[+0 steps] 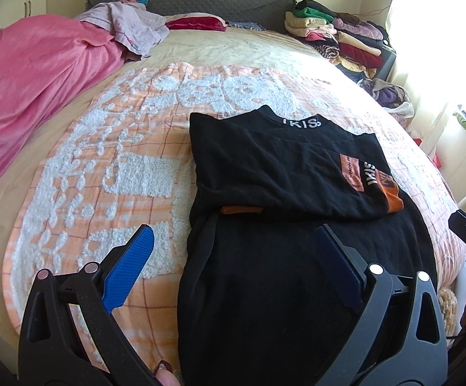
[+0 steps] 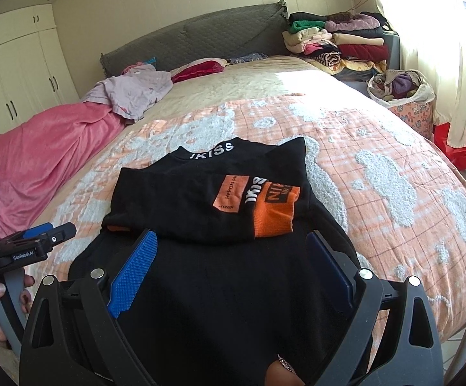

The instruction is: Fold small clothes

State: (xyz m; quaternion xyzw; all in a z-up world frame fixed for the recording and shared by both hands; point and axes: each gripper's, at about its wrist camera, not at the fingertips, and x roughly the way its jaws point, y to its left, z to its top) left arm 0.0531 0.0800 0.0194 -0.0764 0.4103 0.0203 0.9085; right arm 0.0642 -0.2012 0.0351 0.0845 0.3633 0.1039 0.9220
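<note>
The left gripper [image 1: 233, 254] is held with jaws wide apart, nothing between them; the right gripper [image 2: 233, 251] is spread the same way, empty. Both are poised above the near hem of the black sweatshirt [image 1: 281, 173], which is laid on the orange-and-white blanket [image 1: 120, 167] at twelve o'clock from each tool. Its long axis is run from six to twelve, collar lettering [image 2: 212, 150] pointed away at twelve. The sleeves are already folded in, orange cuff [image 2: 273, 214] laid across. The right gripper is judged marginally nearer the hem's centre; a hem-to-collar fold seems due.
</note>
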